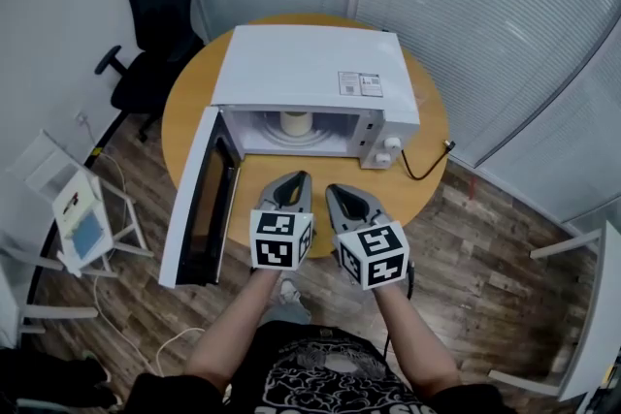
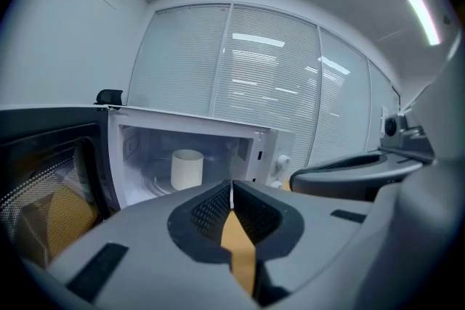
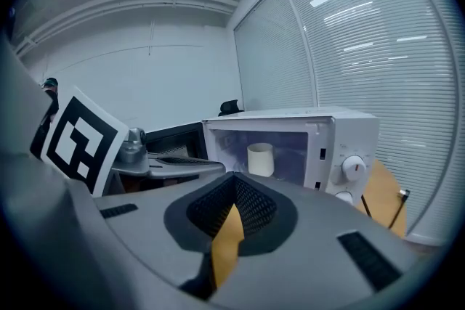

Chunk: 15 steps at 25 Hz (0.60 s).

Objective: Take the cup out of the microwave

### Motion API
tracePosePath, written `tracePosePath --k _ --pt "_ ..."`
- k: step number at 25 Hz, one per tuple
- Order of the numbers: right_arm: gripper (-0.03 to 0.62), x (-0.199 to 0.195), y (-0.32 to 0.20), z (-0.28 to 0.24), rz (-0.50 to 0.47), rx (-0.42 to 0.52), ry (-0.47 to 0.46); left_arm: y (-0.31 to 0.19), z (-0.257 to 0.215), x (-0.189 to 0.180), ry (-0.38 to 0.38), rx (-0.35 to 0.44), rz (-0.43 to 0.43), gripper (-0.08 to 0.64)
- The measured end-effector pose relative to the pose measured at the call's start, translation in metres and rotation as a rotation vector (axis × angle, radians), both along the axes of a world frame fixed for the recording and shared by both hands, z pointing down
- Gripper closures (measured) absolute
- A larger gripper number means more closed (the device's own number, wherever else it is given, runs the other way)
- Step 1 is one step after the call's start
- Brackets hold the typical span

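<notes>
A white microwave (image 1: pixel 310 63) stands on a round wooden table (image 1: pixel 184 111), its door (image 1: pixel 199 204) swung wide open to the left. A pale cup (image 1: pixel 296 123) stands upright inside the cavity, on the turntable; I also see the cup (image 2: pixel 187 168) in the left gripper view and the cup (image 3: pixel 260 159) in the right gripper view. My left gripper (image 1: pixel 299 177) and right gripper (image 1: pixel 336 190) hover side by side over the table's near edge, short of the opening. The left gripper (image 2: pixel 232 185) and the right gripper (image 3: pixel 234 176) are both shut, with nothing between the jaws.
The microwave's knobs (image 1: pixel 390 150) are on its right front, and a black power cord (image 1: pixel 427 168) trails off the table's right side. A black office chair (image 1: pixel 155 15) stands at the back left, a white rack (image 1: pixel 82 208) at the left. Window blinds (image 1: pixel 505 24) run behind.
</notes>
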State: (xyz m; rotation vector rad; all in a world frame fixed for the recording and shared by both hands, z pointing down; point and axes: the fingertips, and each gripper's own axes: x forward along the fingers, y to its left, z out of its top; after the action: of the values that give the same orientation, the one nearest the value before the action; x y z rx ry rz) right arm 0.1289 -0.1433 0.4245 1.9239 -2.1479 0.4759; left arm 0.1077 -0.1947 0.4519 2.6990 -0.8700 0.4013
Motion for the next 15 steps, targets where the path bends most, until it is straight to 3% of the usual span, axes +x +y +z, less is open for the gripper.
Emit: tracePosePath --k 6,15 --pt "0.577 0.004 -0.040 -0.001 0.072 0.003 -0.001 -0.043 -0.001 -0.001 0.038 0.029 -0.015 0.549" --pt "0.577 -0.003 -0.082 0.009 0.060 -0.016 0.028 -0.075 0.006 -0.004 0.058 0.041 -0.046 0.549"
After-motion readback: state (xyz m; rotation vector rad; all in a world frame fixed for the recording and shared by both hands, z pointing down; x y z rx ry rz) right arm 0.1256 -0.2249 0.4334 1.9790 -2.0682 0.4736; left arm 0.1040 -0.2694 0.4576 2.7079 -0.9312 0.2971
